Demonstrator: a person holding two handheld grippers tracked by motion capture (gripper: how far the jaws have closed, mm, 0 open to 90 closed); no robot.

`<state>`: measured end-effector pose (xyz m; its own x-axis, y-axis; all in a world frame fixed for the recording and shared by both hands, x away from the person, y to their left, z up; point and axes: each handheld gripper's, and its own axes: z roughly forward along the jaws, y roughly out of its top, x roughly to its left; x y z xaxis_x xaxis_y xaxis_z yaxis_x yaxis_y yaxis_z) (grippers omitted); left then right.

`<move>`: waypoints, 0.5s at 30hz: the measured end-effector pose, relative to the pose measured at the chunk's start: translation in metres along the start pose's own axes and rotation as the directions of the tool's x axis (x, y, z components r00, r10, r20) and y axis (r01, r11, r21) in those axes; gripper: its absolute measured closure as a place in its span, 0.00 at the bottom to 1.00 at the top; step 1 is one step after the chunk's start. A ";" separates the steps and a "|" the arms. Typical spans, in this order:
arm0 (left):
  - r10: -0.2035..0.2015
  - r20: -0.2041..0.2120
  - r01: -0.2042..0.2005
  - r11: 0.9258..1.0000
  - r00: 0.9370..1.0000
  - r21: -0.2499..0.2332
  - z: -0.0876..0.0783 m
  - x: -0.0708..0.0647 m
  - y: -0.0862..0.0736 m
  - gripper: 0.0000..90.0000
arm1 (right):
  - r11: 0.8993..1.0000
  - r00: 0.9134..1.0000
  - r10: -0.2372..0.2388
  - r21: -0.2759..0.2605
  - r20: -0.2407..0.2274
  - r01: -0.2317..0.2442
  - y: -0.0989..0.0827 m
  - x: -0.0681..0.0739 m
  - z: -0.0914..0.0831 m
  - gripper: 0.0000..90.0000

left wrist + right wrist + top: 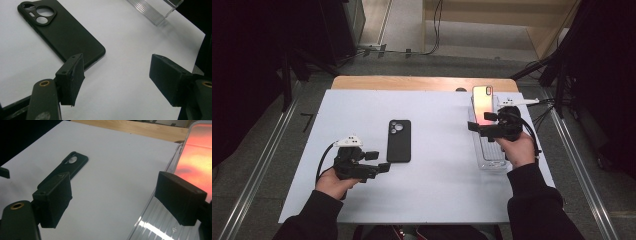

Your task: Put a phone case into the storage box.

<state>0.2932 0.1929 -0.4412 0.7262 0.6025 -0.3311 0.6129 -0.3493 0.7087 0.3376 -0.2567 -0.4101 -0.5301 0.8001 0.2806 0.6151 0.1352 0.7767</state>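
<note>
While both grippers are standing open and holding nothing, we are listing: left gripper [379, 167], lower left, jaws just short of the black phone case [399, 140] lying at centre; right gripper [479, 125], right of frame, hovering beside the phone [482, 102] propped in the clear tray [490, 162]. We are judging nothing fitted yet; picking up and casing remain.

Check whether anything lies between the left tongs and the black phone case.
Nothing visible does. The left tongs stand open over bare white table, with the black phone case lying flat just beyond them.
</note>
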 end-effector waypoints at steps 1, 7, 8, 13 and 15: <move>0.000 0.001 0.000 1.000 1.000 -0.001 0.000 0.000 0.000 0.32 | 1.000 1.000 -0.005 -0.002 -0.013 0.004 -0.002 0.001 -0.001 0.14; -0.008 0.005 0.008 1.000 1.000 0.002 0.001 0.001 0.002 0.32 | 0.999 0.998 -0.032 0.014 -0.048 0.032 -0.012 0.012 -0.008 0.15; -0.012 0.005 0.012 1.000 1.000 -0.002 0.001 0.001 0.002 0.31 | 0.999 0.998 -0.037 0.019 -0.052 0.038 -0.014 0.014 -0.009 0.16; -0.016 0.008 0.016 1.000 1.000 -0.005 0.001 0.001 0.003 0.30 | 0.998 0.996 -0.051 0.031 -0.077 0.054 -0.025 0.023 -0.012 0.16; -0.021 0.005 0.021 1.000 1.000 -0.007 0.001 0.002 0.003 0.30 | 0.997 0.994 -0.062 0.036 -0.090 0.066 -0.028 0.025 -0.013 0.16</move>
<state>0.2969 0.1916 -0.4402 0.7147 0.6061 -0.3492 0.6260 -0.3314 0.7059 0.2992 -0.2478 -0.4171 -0.6176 0.7345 0.2811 0.5995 0.2083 0.7728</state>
